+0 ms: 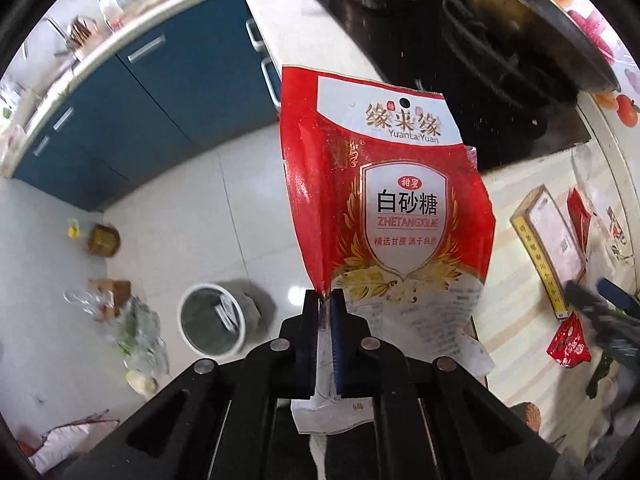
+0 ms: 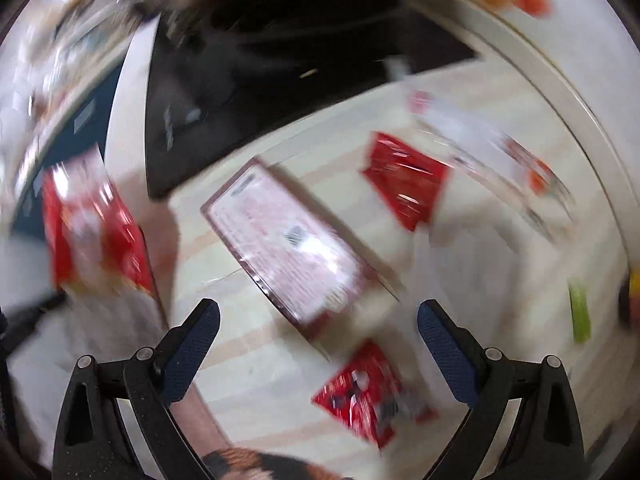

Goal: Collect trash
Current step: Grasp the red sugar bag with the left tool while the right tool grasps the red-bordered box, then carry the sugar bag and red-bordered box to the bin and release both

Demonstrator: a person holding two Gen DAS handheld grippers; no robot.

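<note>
Left hand-held gripper point(image 1: 329, 300) clamped, right hand-held gripper point(image 2: 318, 314) agape

One large red-and-white sugar bag point(image 1: 384, 200); two smaller red foil wrappers point(image 2: 404, 178) on the striped tabletop point(image 2: 256, 364), possibly more in the blur; one flat pink-faced box point(image 2: 288, 240); one round white bin point(image 1: 212, 320) on the floor; two grippers point(image 1: 329, 300).

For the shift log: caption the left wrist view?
Left gripper shut on empty sugar bag, held above the floor bin.

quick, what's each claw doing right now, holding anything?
Left claw: closed on the red sugar bag.
Right claw: open, holding nothing.
</note>
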